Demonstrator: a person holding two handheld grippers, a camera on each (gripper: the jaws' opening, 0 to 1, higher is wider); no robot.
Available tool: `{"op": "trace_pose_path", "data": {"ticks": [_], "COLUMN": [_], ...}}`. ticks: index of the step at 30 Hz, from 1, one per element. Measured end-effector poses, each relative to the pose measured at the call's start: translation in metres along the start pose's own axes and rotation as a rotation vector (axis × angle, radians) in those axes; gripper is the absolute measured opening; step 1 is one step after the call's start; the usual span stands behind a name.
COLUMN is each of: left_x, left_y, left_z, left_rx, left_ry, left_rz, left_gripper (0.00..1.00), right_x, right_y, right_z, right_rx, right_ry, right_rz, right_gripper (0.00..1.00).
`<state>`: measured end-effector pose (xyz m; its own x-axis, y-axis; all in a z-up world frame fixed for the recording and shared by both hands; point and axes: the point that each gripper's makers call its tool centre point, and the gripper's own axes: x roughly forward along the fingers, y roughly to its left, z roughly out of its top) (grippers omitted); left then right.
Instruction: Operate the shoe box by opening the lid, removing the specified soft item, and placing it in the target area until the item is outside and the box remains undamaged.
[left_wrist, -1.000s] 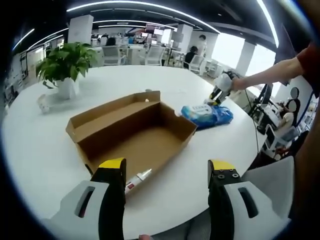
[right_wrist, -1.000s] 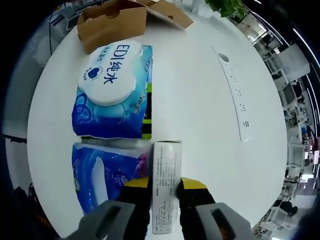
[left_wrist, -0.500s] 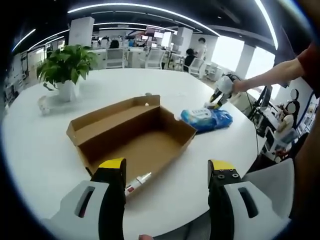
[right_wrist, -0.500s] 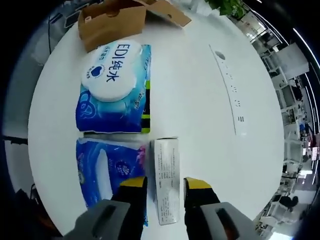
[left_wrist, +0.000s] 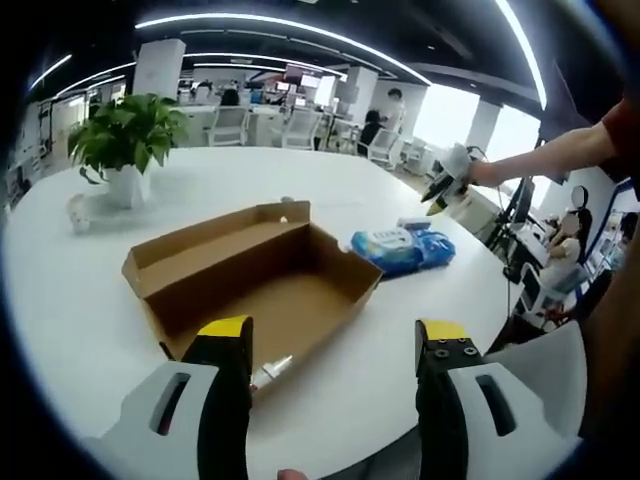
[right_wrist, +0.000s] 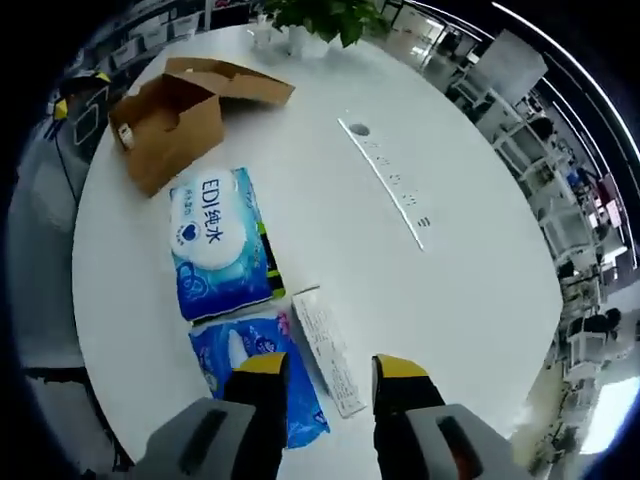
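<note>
Released and lifted clear — right tongs (right_wrist: 325, 368), apart, leave the slim white carton (right_wrist: 327, 350) beside blue wipe packs (right_wrist: 220, 255) near the surface edge; left tongs (left_wrist: 335, 340) apart, idle.

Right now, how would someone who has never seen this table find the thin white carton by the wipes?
Start at the open cardboard shoe box on the round white table, then follow the two blue wipe packs toward the right tongs. The white carton lies flat beside the nearer pack. It is the only stiff, narrow, printed white box; its neighbours are soft blue packs.
</note>
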<state>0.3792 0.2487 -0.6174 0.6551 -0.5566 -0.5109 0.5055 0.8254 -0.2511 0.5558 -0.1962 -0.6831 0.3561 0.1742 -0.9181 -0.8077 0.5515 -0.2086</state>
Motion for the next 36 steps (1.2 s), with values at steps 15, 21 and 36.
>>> {"op": "trace_pose_path", "data": {"ticks": [15,21,36], "left_x": [-0.015,-0.026,-0.047], "left_y": [0.005,0.01,0.029], "left_z": [0.002,-0.003,-0.008], "left_rx": [-0.002,-0.006,-0.026], "left_ry": [-0.053,-0.062,-0.093], "left_rz": [-0.025,-0.022,-0.006], "left_gripper": [0.65,0.65,0.65], "right_x": [-0.021,-0.018,-0.017], "right_y": [0.055,0.088,0.161], "right_z": [0.041,0.045,0.098], "right_rx": [0.287,0.28,0.275], "right_ry": [-0.175,-0.183,-0.299], "right_rz": [0.03,0.065,0.143], "right_gripper": [0.33,0.38,0.38]}}
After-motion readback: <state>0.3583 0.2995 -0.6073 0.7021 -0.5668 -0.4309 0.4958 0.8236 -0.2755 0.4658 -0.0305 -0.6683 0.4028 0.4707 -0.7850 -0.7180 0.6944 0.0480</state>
